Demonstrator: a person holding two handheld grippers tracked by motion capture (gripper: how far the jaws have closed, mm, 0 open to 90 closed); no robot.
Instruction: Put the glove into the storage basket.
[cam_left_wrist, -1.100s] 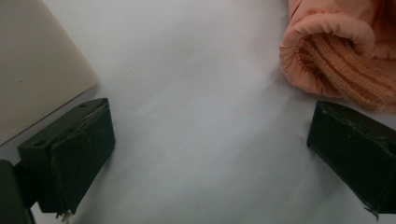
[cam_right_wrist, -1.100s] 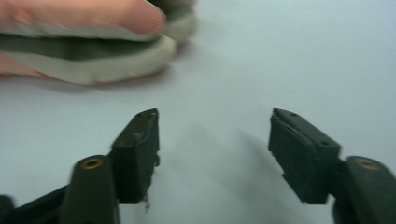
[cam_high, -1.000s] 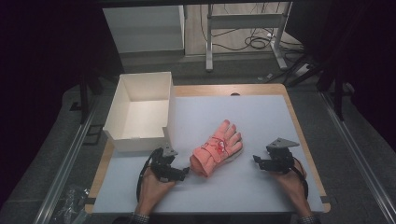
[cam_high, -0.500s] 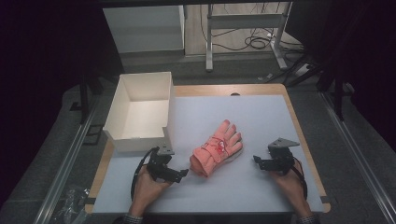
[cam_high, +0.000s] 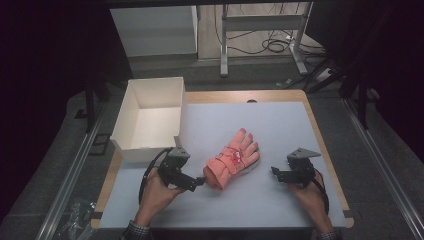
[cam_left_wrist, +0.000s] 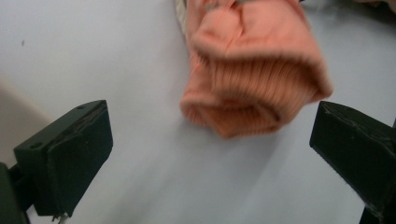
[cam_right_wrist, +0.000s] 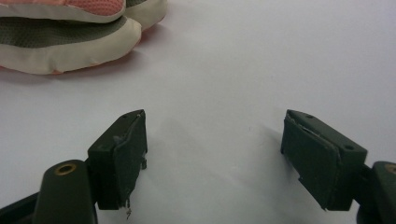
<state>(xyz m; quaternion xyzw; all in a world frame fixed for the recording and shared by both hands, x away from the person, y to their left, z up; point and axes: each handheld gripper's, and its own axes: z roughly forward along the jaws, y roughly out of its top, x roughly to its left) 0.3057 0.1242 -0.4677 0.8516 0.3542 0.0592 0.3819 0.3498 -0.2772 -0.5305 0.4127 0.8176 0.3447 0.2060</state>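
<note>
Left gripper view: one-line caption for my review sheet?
Open left tongs face the ribbed cuff of an orange glove lying on the white table.

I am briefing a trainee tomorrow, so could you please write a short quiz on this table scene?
1. True or false: the left tool is clamped on the orange glove.
2. Which part of the glove faces the left tool: A fingertips, B ribbed cuff, C thumb?
3. What stands at the table's far left corner?

Key:
1. False; its jaws stand open, with the cuff ahead of them and apart.
2. B.
3. An open white box, with nothing visible inside.
</note>
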